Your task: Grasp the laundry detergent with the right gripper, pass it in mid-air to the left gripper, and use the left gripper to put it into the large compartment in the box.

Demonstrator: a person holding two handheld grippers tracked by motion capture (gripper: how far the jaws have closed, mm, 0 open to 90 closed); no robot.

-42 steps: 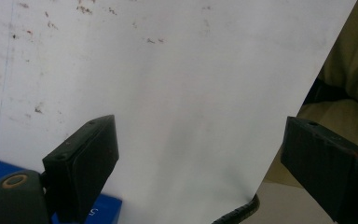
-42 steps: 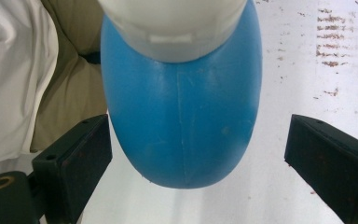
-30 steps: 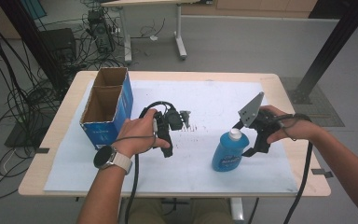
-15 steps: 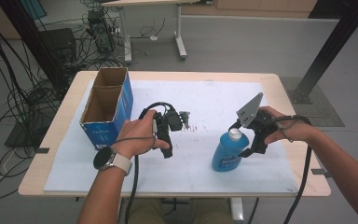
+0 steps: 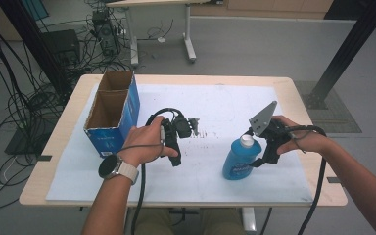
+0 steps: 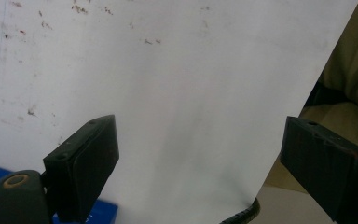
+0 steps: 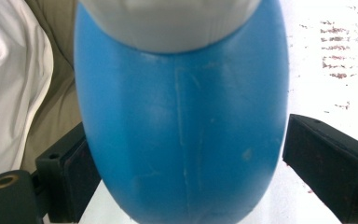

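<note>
The blue bottle (image 5: 239,161) stands upright at lower centre-right of the high view, on the white sheet (image 5: 215,105) that covers the wooden table (image 5: 293,98). It is smooth moulded plastic, oval in section, with a white ribbed cap (image 5: 246,141); a faint vertical seam runs down the wall in the right gripper view. A label is printed on the front — the writing is too small to read.

The right gripper (image 5: 259,155) sits just beside the bottle. Its black jaws flank the body in the right gripper view: the left pad meets the wall, the right pad stands clear, so there is no clamp.

The left gripper (image 6: 200,163) shows matt black jaws spread wide over bare, speckled sheet — nothing between them.

A blue corrugated cardboard box (image 5: 111,115), open-topped with two compartments, stands at left; its print is illegible.
</note>
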